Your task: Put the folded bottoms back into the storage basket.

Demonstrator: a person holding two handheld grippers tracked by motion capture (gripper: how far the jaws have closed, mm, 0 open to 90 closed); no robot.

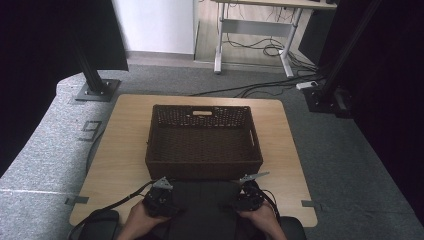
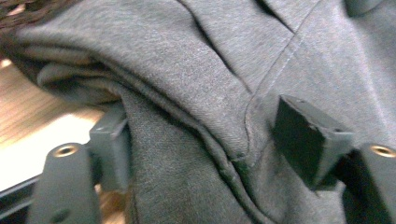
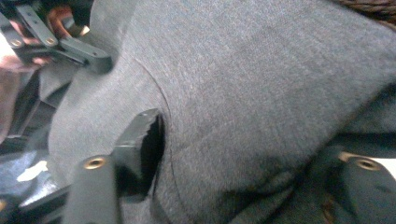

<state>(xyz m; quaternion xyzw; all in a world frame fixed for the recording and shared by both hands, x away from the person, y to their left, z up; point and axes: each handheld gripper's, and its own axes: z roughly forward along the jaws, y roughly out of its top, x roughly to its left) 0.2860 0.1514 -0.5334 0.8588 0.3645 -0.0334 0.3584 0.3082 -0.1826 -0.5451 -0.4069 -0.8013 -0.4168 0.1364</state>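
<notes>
A folded dark grey garment [image 1: 205, 202] lies at the table's near edge, just in front of a dark wicker basket [image 1: 202, 167]. My left gripper [image 1: 165, 196] is at the garment's left side and my right gripper [image 1: 247, 196] at its right side, each held in a hand. In the left gripper view the grey cloth [image 2: 187, 60] fills the gap between the jaws of my left gripper [image 2: 210, 144] and touches both pads. In the right gripper view the cloth [image 3: 261, 70] bunches between the jaws of my right gripper [image 3: 247, 163], with the left pad [image 3: 140, 149] denting it and the right jaw partly covered.
The wooden table [image 1: 120, 150] has bare room to the left and right of the empty basket. Black stands [image 1: 95, 85] rise beyond the table's far corners. Cables and a desk frame [image 1: 250, 30] lie on the floor behind.
</notes>
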